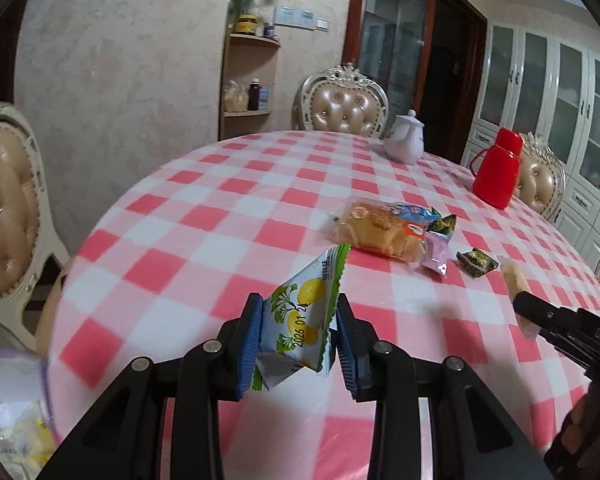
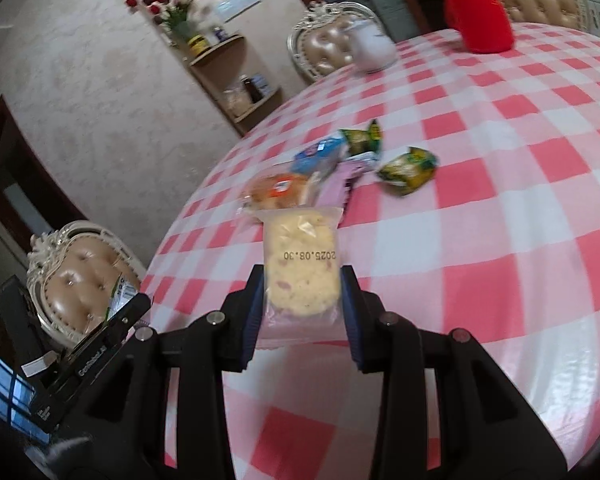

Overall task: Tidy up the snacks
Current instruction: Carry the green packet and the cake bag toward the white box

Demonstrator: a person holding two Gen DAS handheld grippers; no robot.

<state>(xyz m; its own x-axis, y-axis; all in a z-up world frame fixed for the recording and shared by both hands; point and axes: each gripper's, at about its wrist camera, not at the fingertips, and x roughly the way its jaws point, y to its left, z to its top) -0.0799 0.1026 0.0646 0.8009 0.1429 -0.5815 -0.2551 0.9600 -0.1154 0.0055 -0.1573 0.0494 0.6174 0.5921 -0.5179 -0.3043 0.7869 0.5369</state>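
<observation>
1. Two grippers, each clamped on one snack held above the checked tablecloth.
2. Left gripper: blue pads pressed on both sides of a lemon-print packet, white and green with a printed date; the packet stands tilted between the fingers, its upper corner leaning right.
3. Right gripper: pads closed on a clear-wrapped pale cake, dated, which juts forward from between the fingers.
4. Loose pile on the cloth, well ahead of both grippers: one wrapped sponge cake, one blue packet, one pink packet, all touching or overlapping.
5. Green packets, two: one at the pile's far edge, one lying just apart to its right.
6. Far side of the table: one white teapot, one red flask.
7. Clear bag with yellowish contents, one, at the lower left of the left wrist view.
8. Padded chairs, at least three.
</observation>
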